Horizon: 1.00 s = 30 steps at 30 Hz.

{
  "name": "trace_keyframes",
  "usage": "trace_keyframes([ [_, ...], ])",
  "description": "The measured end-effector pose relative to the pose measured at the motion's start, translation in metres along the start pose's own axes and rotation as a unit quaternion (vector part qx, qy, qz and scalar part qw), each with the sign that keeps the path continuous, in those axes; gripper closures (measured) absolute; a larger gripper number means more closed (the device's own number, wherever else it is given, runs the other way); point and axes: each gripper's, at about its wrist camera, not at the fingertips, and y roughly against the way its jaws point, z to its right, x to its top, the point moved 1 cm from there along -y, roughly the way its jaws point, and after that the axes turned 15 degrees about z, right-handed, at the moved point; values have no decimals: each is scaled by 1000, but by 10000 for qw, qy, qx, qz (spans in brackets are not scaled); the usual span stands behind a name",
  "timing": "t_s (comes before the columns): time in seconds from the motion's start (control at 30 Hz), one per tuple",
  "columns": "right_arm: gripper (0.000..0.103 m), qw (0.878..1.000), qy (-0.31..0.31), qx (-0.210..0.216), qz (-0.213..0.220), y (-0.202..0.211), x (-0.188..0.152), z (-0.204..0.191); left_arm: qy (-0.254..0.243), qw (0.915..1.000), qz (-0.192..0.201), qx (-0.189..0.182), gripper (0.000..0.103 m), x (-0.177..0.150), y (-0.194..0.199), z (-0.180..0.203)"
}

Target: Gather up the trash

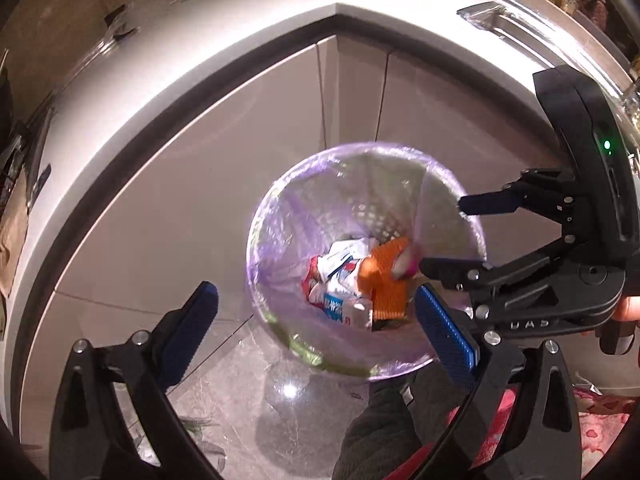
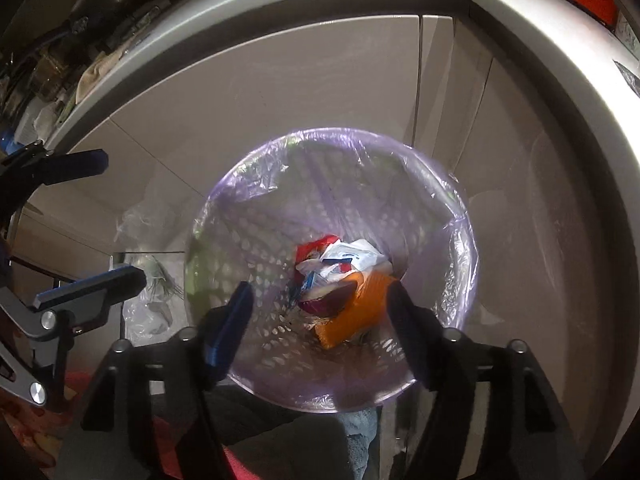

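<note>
Both tools spread, empty, over bin point(image 2: 460, 208); orange wrapper point(image 2: 356, 312) lies inside, long axis tilted.

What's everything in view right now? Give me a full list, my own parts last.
bin: one, perforated, lined with a purple bag, on the floor in the cabinet corner
orange item: one, ribbed, inside the bin on the trash pile
wrappers: several, white, red and blue, at the bin bottom
clear bag: one, crumpled, on the floor beside the bin
cabinets: beige doors behind the bin
counter: one, white, above the cabinets, clutter on it too blurred to name
left gripper: black with blue pads, jaws open, empty, over the bin
right gripper: black with blue pads, jaws open, empty, over the bin
</note>
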Motion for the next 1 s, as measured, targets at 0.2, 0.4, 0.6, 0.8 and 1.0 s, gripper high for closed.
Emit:
trace_keyframes([
  [0.2, 10, 9996, -20, -239, 146, 22, 18, 3, 24, 9997, -26, 231, 9, 0, 0, 0],
  [0.4, 6, 9897, 336, -1010, 956, 110, 80, 11, 51, 9947, 840, 583, 8, 60, 50, 3],
  [0.6, 2, 9597, 323, -1731, 2191, 247, 153, 16, 9, 9678, 2342, 927, 8, 162, 154, 6],
  [0.8, 2, 9253, 388, -2359, 2944, 341, 184, 3, -13, 9249, 3376, 1750, 8, 223, 250, 14],
  [1.0, 2, 9071, 382, -2675, 3227, 379, 176, -3, 345, 9164, 3664, 1574, 8, 223, 293, 21],
])
